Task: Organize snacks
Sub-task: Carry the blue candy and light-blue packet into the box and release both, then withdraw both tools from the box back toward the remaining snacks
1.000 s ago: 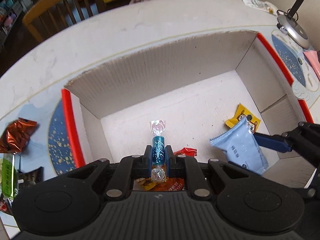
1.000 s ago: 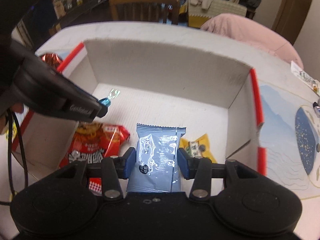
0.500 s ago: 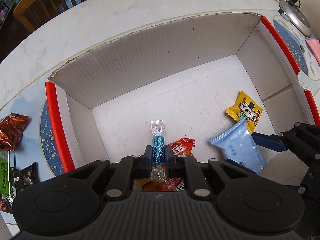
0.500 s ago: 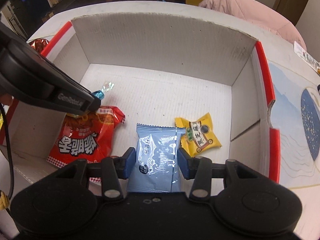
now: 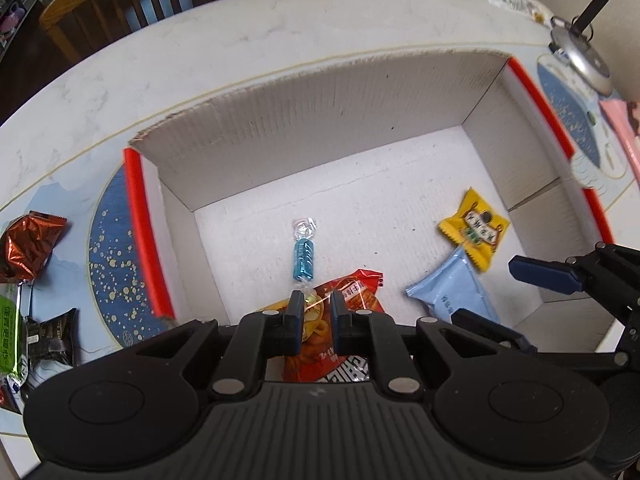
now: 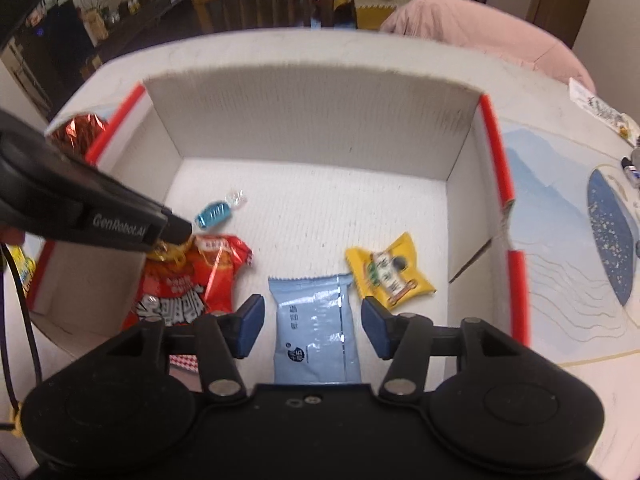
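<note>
The right gripper [image 6: 312, 326] has its fingers spread, the pale blue packet [image 6: 314, 332] lying loose between them on the box [image 6: 312, 120] floor. The left gripper [image 5: 313, 312], lettered "GenRobot.AI", holds nothing; the blue candy [image 5: 303, 255] lies just ahead, beside the red snack bag [image 6: 192, 280] and yellow packet [image 6: 390, 270].
</note>
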A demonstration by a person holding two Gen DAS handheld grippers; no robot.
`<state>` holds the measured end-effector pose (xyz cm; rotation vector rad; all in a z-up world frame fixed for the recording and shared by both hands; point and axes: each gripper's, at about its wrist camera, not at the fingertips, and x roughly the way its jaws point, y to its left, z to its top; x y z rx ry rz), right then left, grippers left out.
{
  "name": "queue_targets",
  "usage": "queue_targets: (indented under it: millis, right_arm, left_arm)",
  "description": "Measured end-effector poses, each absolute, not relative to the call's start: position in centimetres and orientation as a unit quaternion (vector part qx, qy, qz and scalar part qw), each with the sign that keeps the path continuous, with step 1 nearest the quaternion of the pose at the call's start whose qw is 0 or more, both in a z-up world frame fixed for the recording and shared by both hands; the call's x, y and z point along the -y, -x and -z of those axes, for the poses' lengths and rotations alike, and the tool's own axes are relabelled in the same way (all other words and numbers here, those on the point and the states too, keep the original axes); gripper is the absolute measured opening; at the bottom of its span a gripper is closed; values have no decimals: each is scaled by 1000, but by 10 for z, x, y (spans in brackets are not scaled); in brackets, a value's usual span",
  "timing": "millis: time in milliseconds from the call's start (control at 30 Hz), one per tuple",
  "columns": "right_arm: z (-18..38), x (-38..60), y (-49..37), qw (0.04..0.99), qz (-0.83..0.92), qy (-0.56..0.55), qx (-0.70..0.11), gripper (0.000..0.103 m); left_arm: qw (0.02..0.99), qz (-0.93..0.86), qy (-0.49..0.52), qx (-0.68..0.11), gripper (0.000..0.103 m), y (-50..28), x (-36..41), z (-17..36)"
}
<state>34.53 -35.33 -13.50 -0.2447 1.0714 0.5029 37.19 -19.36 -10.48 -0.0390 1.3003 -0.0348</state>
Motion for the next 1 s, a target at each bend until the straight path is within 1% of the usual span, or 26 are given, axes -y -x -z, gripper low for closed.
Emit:
queue_targets:
  millis: [200, 533, 633, 700, 767, 833, 933, 1000]
  right_arm:
    - [110, 359, -332, 837, -249, 105, -476, 61]
    - [74, 358, -308, 855, -273, 97, -429, 64]
    - [65, 358, -303, 858, -280, 89, -420, 66]
    - [59, 356, -300, 860, -286, 85, -413, 68]
    - [55, 354, -297, 863, -291, 83, -406, 68]
    - [48, 351, -292, 865, -297, 79, -397, 69]
    - [39, 345, -284, 867, -307, 73, -385, 72]
    - [34, 339, -279, 868, -316, 71, -377, 77]
  left_arm:
    - [815, 21, 35, -577, 13, -354, 189, 81]
    - [847, 22, 44, -530, 13, -322, 185, 45]
    - [856, 22, 43, -514, 13, -310, 184, 35]
    - [862, 21, 44, -505, 15, -302, 182, 28]
    - [869, 19, 47, -492, 21, -294, 180, 21]
    - [876, 18, 50, -480, 26, -285, 176, 13]
    - [885, 14, 54, -462, 26, -271, 170, 3]
    - [890, 12, 58, -453, 26, -262, 166, -2]
